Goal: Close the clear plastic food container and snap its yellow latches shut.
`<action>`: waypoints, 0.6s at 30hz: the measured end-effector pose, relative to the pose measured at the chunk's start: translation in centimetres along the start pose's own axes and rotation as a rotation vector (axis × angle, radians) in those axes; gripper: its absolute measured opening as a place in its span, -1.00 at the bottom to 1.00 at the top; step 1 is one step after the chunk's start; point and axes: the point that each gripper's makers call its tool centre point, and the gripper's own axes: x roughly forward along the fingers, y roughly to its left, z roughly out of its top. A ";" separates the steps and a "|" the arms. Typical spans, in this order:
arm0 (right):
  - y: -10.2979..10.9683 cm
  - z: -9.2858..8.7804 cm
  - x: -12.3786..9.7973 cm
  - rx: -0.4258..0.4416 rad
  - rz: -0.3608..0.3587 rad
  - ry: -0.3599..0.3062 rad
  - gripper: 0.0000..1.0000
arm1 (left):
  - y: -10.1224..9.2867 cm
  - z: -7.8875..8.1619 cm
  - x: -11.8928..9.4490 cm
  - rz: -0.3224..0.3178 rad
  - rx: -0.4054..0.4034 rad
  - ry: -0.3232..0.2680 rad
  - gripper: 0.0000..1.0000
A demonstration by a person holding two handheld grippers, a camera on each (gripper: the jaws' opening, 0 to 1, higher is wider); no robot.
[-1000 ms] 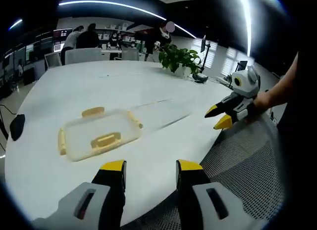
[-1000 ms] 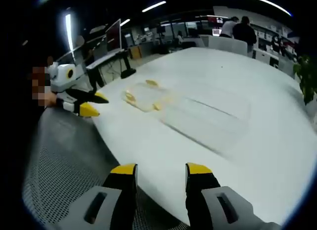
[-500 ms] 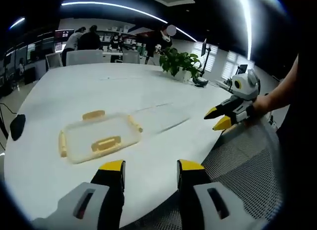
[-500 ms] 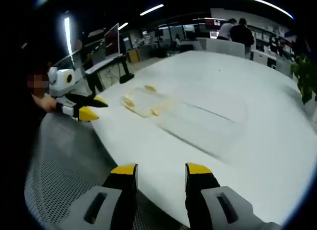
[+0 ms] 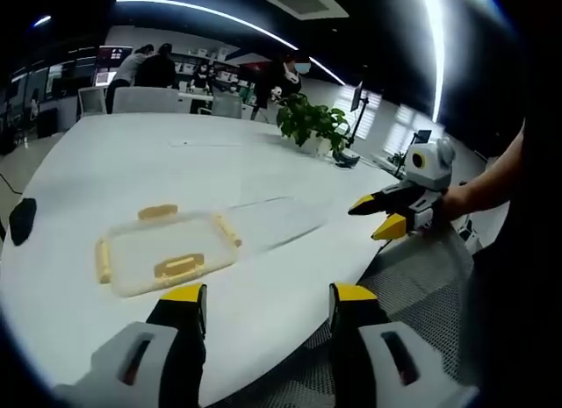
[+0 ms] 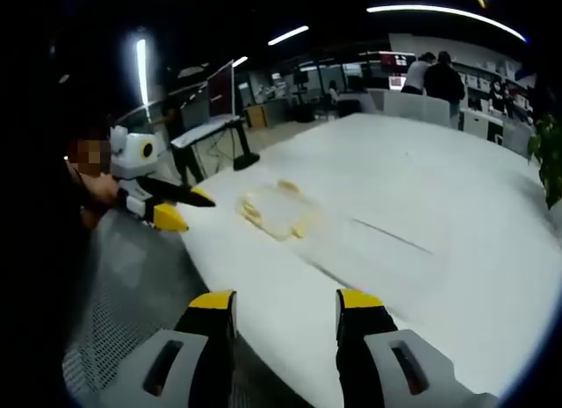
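Note:
A clear lid (image 5: pixel 162 250) with yellow latches on its edges lies flat on the white table (image 5: pixel 132 162). The clear container base (image 5: pixel 281 217) sits just right of it, faint against the table. My left gripper (image 5: pixel 268 298) hangs open over the table's near edge, short of the lid. My right gripper (image 5: pixel 367 220) comes in from the right, open and held by a hand. In the right gripper view the lid (image 6: pixel 277 213) lies ahead and the base (image 6: pixel 386 250) to its right. There my right gripper (image 6: pixel 285 301) is open and my left gripper (image 6: pixel 186 211) is open at the left.
A potted plant (image 5: pixel 312 123) stands at the table's far side. Grey mesh chair fabric (image 5: pixel 421 285) lies below the near edge. A black object (image 5: pixel 22 219) sits at the table's left rim. Chairs and several people are far back (image 5: pixel 145 70). A monitor (image 6: pixel 219 83) stands beyond the table.
Both views have shifted a little as the hands moved. The lid and base lie where they were. Both grippers stay open and empty.

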 end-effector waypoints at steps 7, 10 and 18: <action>0.8 2.8 0.8 0.041 -0.013 -0.101 -0.09 | 0.6 1.2 0.5 0.022 0.033 -0.004 0.08; 1.3 3.4 1.1 0.048 -0.006 -0.117 -0.09 | 0.6 1.6 0.4 0.024 0.043 -0.012 0.08; 1.7 6.3 2.0 0.051 0.005 -0.170 -0.08 | 0.7 2.0 0.2 0.007 0.050 -0.007 0.10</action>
